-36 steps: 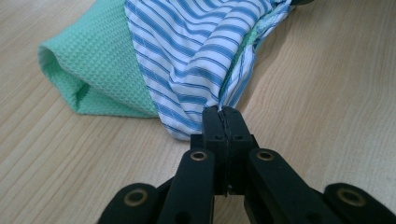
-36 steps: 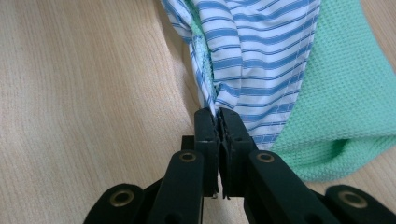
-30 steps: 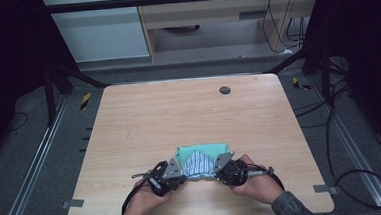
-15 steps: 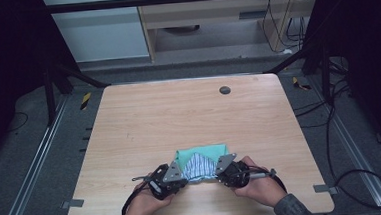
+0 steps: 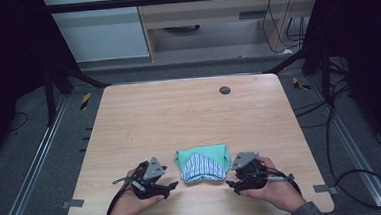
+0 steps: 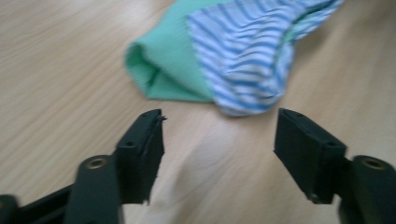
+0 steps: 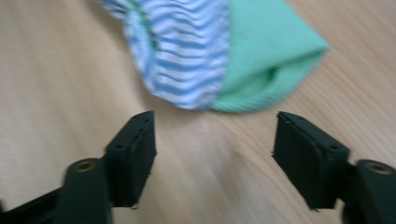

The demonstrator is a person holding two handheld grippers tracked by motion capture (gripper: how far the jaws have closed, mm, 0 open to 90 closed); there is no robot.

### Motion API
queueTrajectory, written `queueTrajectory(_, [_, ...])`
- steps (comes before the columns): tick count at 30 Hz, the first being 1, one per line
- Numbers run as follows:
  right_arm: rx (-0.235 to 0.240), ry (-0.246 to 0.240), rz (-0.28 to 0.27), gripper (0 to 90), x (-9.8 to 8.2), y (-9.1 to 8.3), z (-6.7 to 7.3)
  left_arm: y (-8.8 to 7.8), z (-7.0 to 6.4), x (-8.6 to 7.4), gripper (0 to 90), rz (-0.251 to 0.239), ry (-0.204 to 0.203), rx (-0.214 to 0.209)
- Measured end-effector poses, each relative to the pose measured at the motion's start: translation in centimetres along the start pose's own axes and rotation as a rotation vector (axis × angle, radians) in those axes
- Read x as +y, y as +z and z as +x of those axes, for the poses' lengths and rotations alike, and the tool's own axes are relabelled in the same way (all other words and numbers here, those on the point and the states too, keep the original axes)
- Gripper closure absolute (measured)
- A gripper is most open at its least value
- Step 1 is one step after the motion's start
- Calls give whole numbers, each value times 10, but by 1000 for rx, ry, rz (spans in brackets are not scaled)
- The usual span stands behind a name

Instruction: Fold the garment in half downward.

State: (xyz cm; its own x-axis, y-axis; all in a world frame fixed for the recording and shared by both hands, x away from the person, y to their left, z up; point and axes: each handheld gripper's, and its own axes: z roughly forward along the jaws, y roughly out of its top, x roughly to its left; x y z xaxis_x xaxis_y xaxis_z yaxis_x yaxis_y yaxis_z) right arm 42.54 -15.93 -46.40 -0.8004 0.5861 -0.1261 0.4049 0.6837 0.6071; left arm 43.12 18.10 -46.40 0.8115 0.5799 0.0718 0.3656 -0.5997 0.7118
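Observation:
A folded cloth, mint green with a blue-and-white striped flap on top, lies flat near the table's front edge. My left gripper rests just left of it, held in a hand. Its jaws have just been opening, and only bare wood shows between them. In the left gripper view the cloth lies a little beyond the left gripper. My right gripper stands just right of the cloth, its jaws also just opened, with nothing between them. The right gripper view has the cloth a short way ahead of the right gripper.
The wooden table carries a small dark round disc near its far edge. Metal rails run along both sides of the table, with cables on the floor at the right. A shelf unit stands behind the table.
Both grippers have opened and let go of the cloth. They have drawn back and apart, the left one to the left and the right one to the right. The cloth now lies free on the table.

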Motion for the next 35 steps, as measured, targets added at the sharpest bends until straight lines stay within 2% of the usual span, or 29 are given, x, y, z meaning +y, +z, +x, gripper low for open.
queueTrajectory(1, [-15,13,-2,244,-2,-1,-4,0,8,-1,244,11,-29,11])
queueTrajectory(3, [-58,75,-2,195,-9,-1,-17,0,21,-4,169,27,-72,44])
queueTrajectory(6, [-93,145,-25,98,-16,2,-33,4,38,-9,134,43,-113,83])
queueTrajectory(7, [-106,184,-27,91,-18,4,-39,5,46,-11,129,44,-134,98])
queueTrajectory(10, [-170,236,-42,88,-24,8,-52,9,62,-16,109,49,-185,126])
queueTrajectory(11, [-184,263,-46,88,-25,10,-57,10,65,-17,105,49,-189,134])
queueTrajectory(14, [-213,305,-70,88,-28,15,-67,13,76,-20,105,38,-213,180])
queueTrajectory(17, [-233,358,-81,90,-31,23,-77,21,87,-23,102,34,-250,192])
queueTrajectory(18, [-252,384,-82,94,-31,28,-81,22,89,-23,102,32,-252,199])
queueTrajectory(21, [-279,410,-83,98,-31,33,-87,26,94,-23,101,26,-250,229])
queueTrajectory(26, [-309,461,-96,113,-33,42,-96,32,100,-23,92,-9,-281,222])
queueTrajectory(28, [-298,493,-110,92,-35,46,-98,36,102,-25,90,-2,-287,236])
queueTrajectory(29, [-293,500,-124,73,-36,47,-100,37,103,-26,90,-2,-300,236])
queueTrajectory(31, [-302,501,-119,35,-35,50,-101,41,104,-28,81,7,-335,248])
queueTrajectory(33, [-312,521,-107,5,-34,51,-101,44,102,-29,52,9,-324,275])
queueTrajectory(35, [-322,536,-106,2,-34,52,-101,43,102,-30,40,15,-324,268])
